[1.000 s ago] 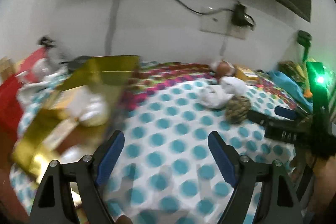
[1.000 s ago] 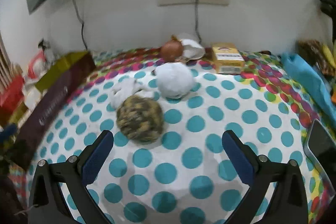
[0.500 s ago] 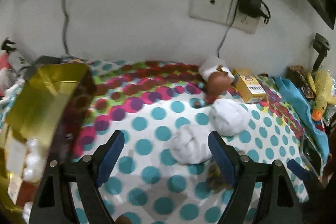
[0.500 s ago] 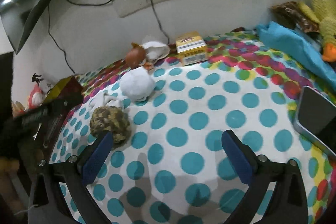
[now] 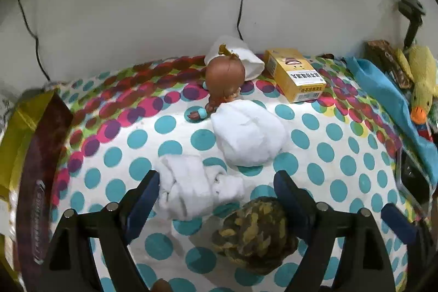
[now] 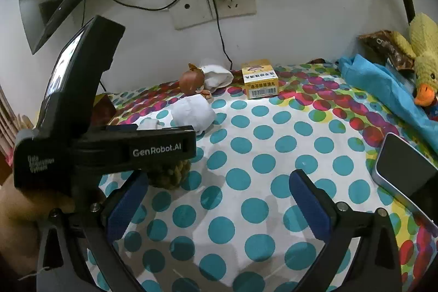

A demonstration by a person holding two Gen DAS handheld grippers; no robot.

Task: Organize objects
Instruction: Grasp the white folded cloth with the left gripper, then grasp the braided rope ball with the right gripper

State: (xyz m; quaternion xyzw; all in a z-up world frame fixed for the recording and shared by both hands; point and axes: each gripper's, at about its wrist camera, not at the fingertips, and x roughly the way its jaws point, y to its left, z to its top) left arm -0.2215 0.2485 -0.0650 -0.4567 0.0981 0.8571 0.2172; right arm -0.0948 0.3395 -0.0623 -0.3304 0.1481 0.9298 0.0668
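Note:
My left gripper (image 5: 216,178) hovers low over the polka-dot cloth (image 5: 323,155), jaws wide and still opening. A loose white sock bundle (image 5: 191,190) and a camouflage sock ball (image 5: 254,234) lie between and just below its fingers, neither of them pressed. Behind them sit a round white sock ball (image 5: 249,138), a small brown-haired doll (image 5: 224,78) and a yellow carton (image 5: 297,78). My right gripper (image 6: 219,177) stands open over bare cloth, holding nothing. The left gripper's black body (image 6: 109,144) fills the left of the right wrist view, partly hiding the camouflage ball (image 6: 169,174).
A gold and maroon box (image 5: 35,155) lies along the left edge. At the right are a blue cloth (image 6: 383,89), a yellow plush duck (image 6: 424,59) and a phone (image 6: 405,174). The wall with sockets and cables stands close behind.
My left gripper has swung right from the gold box to over the socks and tipped further down. The right gripper has rolled and shifted slightly; the left gripper now shows in its view.

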